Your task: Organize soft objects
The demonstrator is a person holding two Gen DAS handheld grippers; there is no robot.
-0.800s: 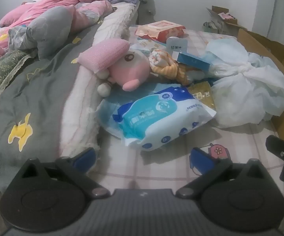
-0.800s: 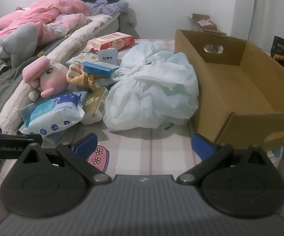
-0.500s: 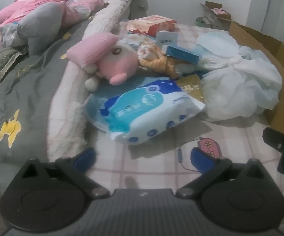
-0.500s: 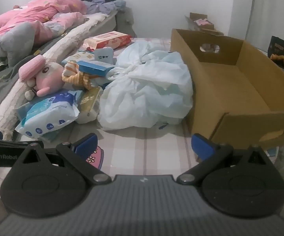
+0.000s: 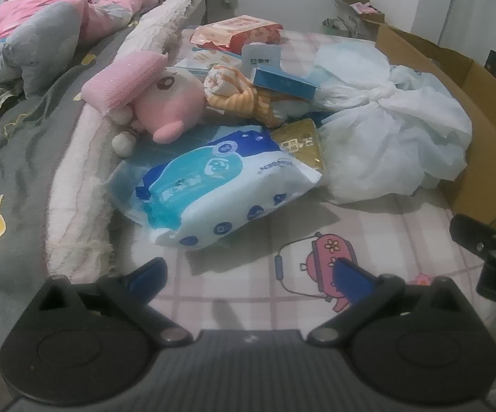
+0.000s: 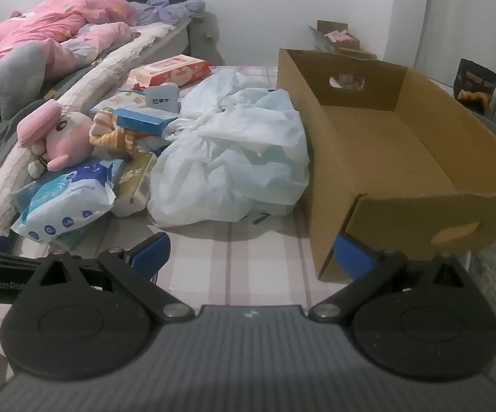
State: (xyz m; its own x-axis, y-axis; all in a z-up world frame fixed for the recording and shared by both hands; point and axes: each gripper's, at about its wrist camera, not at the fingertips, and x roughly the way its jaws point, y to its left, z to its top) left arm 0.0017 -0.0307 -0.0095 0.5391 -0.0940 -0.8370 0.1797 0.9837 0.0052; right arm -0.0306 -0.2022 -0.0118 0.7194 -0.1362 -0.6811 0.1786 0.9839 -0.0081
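Jaws on both grippers stood spread wide with nothing between them: the left gripper (image 5: 248,274) hung over bare checked sheet just short of the wipes pack (image 5: 213,185), and the right gripper (image 6: 251,254) hung over the same sheet between the white plastic bag (image 6: 230,158) and the cardboard box (image 6: 402,144). That wide stance looked like readiness for bulky, yielding things rather than a grip on anything yet.

The soft things lay in a loose heap on the checked sheet (image 5: 234,285), alongside the bed's grey blanket (image 5: 14,158). The box sat empty on the right of the heap, touching the bag, probably as the place to sort into.

The wipes pack was nearest the left gripper, lying flat, its long axis running diagonally from near left to far right, with the far right corner up against a small gold packet (image 5: 301,144). Behind it the pink plush toy (image 5: 165,106) lay on its side, snout pointing toward the camera, an orange striped cloth (image 5: 234,96) bunched just beside it under a blue carton (image 5: 282,84).
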